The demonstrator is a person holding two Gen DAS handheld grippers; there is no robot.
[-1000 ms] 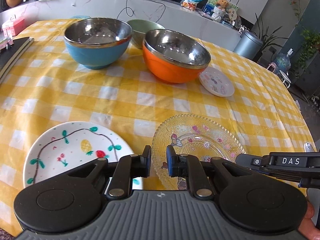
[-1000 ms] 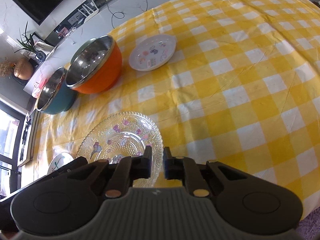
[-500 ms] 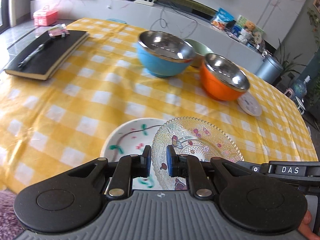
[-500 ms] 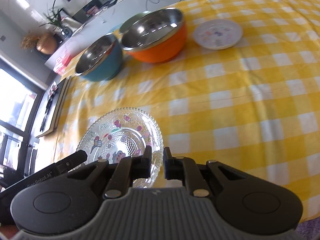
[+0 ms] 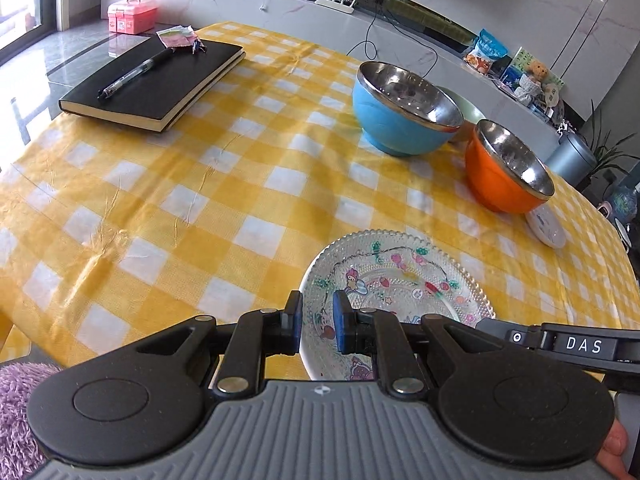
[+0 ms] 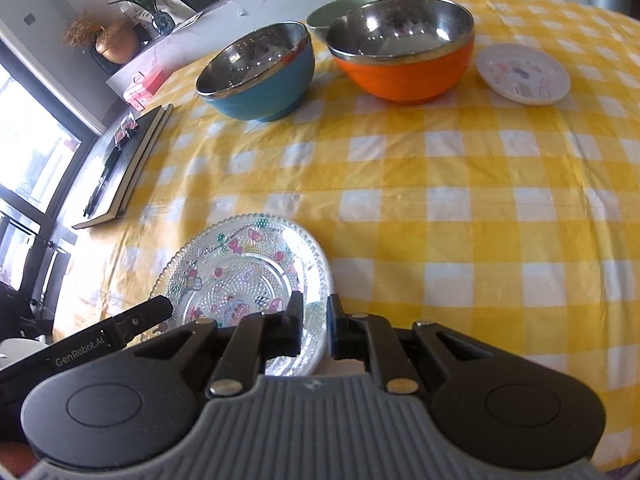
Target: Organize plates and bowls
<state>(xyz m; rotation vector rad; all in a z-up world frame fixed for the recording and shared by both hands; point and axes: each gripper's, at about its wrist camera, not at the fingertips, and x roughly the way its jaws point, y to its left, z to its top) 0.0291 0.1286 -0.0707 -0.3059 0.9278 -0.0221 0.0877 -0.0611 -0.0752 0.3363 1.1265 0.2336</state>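
Observation:
A clear glass plate (image 5: 400, 280) with cartoon prints lies stacked on a white painted plate whose rim (image 5: 310, 354) shows beneath it. Both grippers hold the glass plate's near edge: my left gripper (image 5: 317, 322) is shut on its left rim, my right gripper (image 6: 313, 324) on its right rim (image 6: 320, 280). Farther back stand a blue steel-lined bowl (image 5: 402, 110), an orange steel-lined bowl (image 5: 506, 168), a green bowl (image 6: 340, 8) behind them and a small white saucer (image 6: 522, 74).
A black notebook (image 5: 156, 80) with a pen on it lies at the table's far left. The table has a yellow checked cloth (image 5: 200, 200). A pink box (image 5: 132, 14) and a counter stand beyond the table.
Both grippers carried the glass plate leftward onto the white painted plate; it now covers it almost fully. Both cameras swung left, bringing the notebook into view.

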